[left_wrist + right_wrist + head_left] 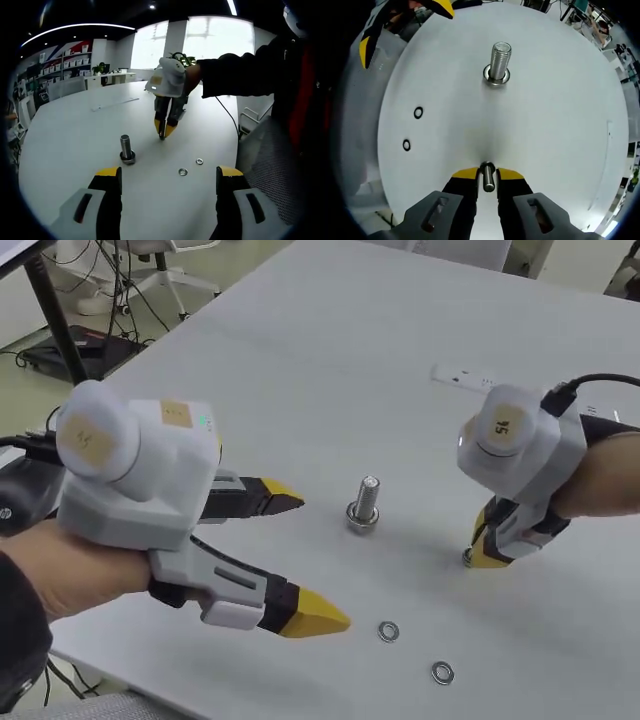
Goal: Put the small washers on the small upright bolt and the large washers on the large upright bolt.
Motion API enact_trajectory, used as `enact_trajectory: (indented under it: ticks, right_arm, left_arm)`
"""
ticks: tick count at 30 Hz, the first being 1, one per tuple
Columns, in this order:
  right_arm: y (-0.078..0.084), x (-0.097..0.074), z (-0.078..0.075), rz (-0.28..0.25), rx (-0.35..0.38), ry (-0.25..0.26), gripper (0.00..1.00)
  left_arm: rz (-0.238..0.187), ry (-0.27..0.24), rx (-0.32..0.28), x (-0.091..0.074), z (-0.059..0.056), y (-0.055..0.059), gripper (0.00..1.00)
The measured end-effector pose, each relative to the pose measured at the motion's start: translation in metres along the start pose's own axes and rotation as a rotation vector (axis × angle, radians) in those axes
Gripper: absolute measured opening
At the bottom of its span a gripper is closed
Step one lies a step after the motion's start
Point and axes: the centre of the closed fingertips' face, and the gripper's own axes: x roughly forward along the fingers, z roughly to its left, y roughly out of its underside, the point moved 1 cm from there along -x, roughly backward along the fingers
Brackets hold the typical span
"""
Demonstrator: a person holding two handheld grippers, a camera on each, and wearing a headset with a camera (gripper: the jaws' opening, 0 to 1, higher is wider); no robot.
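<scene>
Right gripper (487, 176) has its yellow-tipped jaws clamped on the shank of a small bolt (487, 179) at the lower centre of the right gripper view. In the head view it points down at the table (300, 360) on the right of the frame, but I cannot tell whether the bolt's foot already rests on the surface. Left gripper (305, 558) sits at the lower left of the head view, jaws spread wide with nothing between them. Large bolt (366, 500) stands upright at the centre of that view, well apart from both grippers. It has a metal ring around its foot, and whether that is its own head, one washer or several is too small to tell. By count there is one large bolt, one small bolt and two loose washers. The first washer (388, 631) lies flat at the lower centre and the second washer (442, 672) just to its lower right; the two look alike in size and are small beside the large bolt. A white strip (465, 377) lies at the upper right. The washers are probably light, hard and thin, and are likely to skate on the smooth top. They are best pinched across the outer rim with the very tips, or tipped up on edge first. The small bolt is stiff and its thread gives a good bite, but it may topple if let go carelessly.
</scene>
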Motion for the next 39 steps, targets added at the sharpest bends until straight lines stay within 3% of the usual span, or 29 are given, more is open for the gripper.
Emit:
enact_trajectory:
  ticks: [8,24,32,39]
  right_arm:
    - [0.0,-0.003,0.001,-0.015,0.018,0.002,0.16]
    - [0.022,-0.012,0.005,-0.035,0.083,0.017,0.19]
    - [0.03,-0.014,0.013,-0.038,0.106,0.016,0.19]
    - [0.032,-0.017,0.029,-0.037,0.101,0.015,0.19]
  left_arm:
    - [0.0,0.002,0.001,0.0,-0.001,0.0,0.76]
    - [0.002,0.009,0.008,0.001,-0.003,-0.002,0.76]
    - [0.002,0.01,0.014,0.002,-0.005,-0.003,0.76]
    - [-0.002,0.008,0.017,0.001,-0.004,-0.003,0.76]
